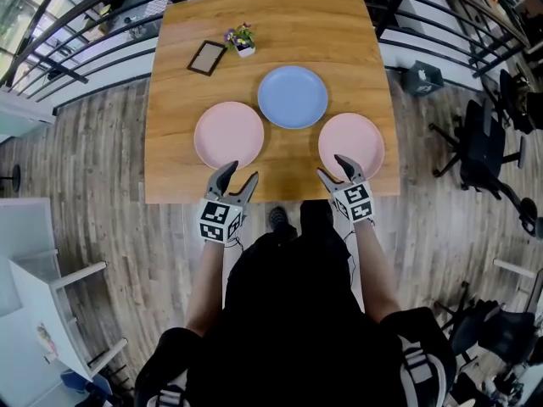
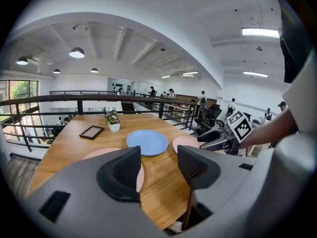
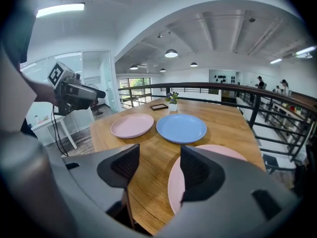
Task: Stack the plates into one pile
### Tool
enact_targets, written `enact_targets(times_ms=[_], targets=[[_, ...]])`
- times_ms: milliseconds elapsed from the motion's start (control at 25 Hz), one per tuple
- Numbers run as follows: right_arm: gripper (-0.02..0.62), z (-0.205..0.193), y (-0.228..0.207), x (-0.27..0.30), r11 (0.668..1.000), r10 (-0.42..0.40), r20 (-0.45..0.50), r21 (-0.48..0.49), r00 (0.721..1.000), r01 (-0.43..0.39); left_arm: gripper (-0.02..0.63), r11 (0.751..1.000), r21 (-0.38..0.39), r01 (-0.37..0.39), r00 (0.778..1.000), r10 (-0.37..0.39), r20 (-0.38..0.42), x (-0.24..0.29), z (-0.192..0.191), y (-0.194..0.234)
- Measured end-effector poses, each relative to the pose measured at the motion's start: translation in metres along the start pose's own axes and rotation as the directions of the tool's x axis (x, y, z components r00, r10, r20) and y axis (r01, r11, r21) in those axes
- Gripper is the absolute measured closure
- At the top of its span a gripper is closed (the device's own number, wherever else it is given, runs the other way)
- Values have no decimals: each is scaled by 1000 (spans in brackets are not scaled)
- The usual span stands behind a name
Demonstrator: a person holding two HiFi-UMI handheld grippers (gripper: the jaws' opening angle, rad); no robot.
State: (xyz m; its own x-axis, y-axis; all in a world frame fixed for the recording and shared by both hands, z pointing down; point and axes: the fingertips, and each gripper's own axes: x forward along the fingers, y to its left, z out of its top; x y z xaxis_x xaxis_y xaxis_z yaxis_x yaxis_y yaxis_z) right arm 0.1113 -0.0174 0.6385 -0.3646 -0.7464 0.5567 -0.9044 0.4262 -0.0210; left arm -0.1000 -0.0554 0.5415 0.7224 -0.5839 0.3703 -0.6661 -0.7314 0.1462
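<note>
Our left gripper (image 1: pixel 242 172) and right gripper (image 1: pixel 330 165) hover wide-jawed and empty — ahead we see the left pink plate (image 1: pixel 228 135), blue plate (image 1: pixel 293 97) and right pink plate (image 1: pixel 350 145) lying apart, unstacked.

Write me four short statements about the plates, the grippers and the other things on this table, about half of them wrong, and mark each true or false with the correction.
1. The blue plate, the left pink plate and the right pink plate lie apart on the table, unstacked. True.
2. The blue plate is the one nearest the person. False: it lies farther off than both pink plates.
3. The left gripper and the right gripper are both open and hold nothing. True.
4. The picture frame lies beside the right pink plate. False: it lies at the far left of the table, next to the flower pot.
</note>
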Motion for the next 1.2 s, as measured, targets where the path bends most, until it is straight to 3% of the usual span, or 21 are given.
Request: enact_targets(times_ms=[560, 1200], targets=[[327, -29, -4, 21, 999, 44, -76, 13, 996, -43, 370, 1000, -17, 13, 998, -14, -59, 27, -15, 2], [339, -86, -13, 29, 997, 41, -176, 66, 984, -30, 369, 999, -5, 51, 990, -52, -130, 43, -33, -6]])
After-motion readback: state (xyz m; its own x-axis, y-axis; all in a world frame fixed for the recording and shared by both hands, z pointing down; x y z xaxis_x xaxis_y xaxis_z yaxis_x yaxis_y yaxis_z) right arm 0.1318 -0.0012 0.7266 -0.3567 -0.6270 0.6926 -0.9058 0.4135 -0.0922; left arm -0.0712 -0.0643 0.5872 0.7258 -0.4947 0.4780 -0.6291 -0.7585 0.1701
